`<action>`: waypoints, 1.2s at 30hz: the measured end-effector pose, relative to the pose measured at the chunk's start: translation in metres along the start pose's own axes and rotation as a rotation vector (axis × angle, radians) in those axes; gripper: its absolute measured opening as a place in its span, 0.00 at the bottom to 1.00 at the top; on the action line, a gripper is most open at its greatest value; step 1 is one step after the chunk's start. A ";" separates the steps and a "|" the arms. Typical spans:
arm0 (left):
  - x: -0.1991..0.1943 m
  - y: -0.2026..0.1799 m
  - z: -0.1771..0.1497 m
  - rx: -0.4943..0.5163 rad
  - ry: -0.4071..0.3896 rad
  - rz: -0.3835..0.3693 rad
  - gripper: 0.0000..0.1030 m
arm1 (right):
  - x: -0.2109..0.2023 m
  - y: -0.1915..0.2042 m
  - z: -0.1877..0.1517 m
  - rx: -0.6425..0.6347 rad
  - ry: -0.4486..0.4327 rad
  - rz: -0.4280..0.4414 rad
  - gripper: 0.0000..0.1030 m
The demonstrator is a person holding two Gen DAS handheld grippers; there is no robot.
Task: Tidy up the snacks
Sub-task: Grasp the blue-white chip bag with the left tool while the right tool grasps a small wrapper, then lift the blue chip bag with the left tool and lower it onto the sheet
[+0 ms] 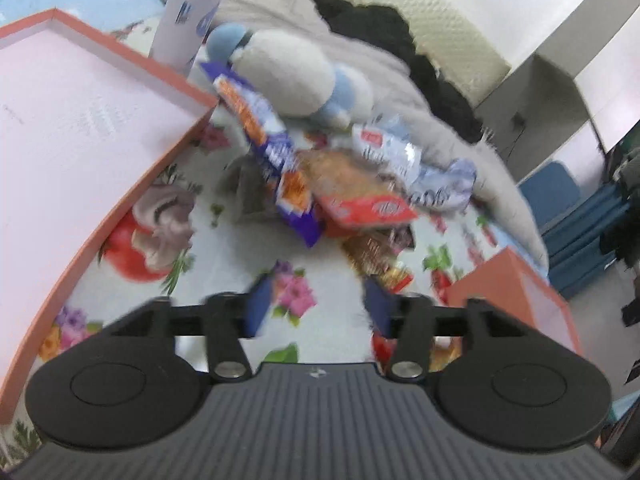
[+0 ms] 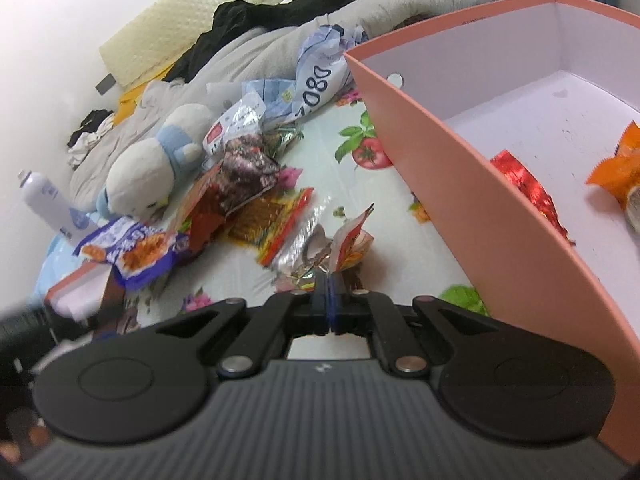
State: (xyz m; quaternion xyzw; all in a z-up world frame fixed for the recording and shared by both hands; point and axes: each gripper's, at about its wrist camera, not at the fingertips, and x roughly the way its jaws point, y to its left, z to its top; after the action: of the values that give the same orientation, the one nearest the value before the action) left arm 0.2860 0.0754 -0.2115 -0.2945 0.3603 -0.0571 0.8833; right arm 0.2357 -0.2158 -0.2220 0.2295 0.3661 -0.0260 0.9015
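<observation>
Your right gripper (image 2: 329, 280) is pinched tight on a small snack packet (image 2: 352, 240). The packet stands tall, pointing up from the fingers. The pink box (image 2: 460, 184) is just to its right, so you likely lift it over that wall. Your left gripper (image 1: 316, 308) is wide and holds nothing, facing the snack pile (image 1: 320, 184).

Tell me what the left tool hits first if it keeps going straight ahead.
Probably the snack pile: the open left tool points over the floral sheet at the red-orange packet. Blur leaves depth uncertain.
</observation>
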 end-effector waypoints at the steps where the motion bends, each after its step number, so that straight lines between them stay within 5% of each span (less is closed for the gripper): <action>1: 0.003 0.000 0.004 -0.012 0.001 -0.011 0.58 | -0.001 0.000 -0.001 -0.003 0.005 0.002 0.03; 5: 0.024 0.004 0.019 -0.055 0.003 -0.011 0.56 | -0.004 -0.003 -0.006 -0.008 0.029 0.015 0.03; 10: 0.053 0.019 0.031 -0.129 -0.004 0.041 0.42 | -0.001 -0.005 -0.009 -0.025 0.036 0.013 0.03; 15: 0.071 0.033 0.042 -0.153 0.005 0.033 0.06 | 0.007 -0.010 -0.011 -0.035 0.059 0.005 0.03; 25: 0.026 0.024 0.017 -0.115 0.036 -0.017 0.04 | -0.019 -0.006 -0.017 -0.069 0.041 0.016 0.03; 36: -0.056 0.018 -0.046 -0.108 0.165 -0.089 0.04 | -0.081 -0.014 -0.046 -0.087 0.058 0.003 0.03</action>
State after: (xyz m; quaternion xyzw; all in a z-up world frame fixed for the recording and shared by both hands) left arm 0.2123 0.0859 -0.2137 -0.3516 0.4209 -0.1008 0.8301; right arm 0.1440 -0.2186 -0.2022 0.1912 0.3924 -0.0022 0.8997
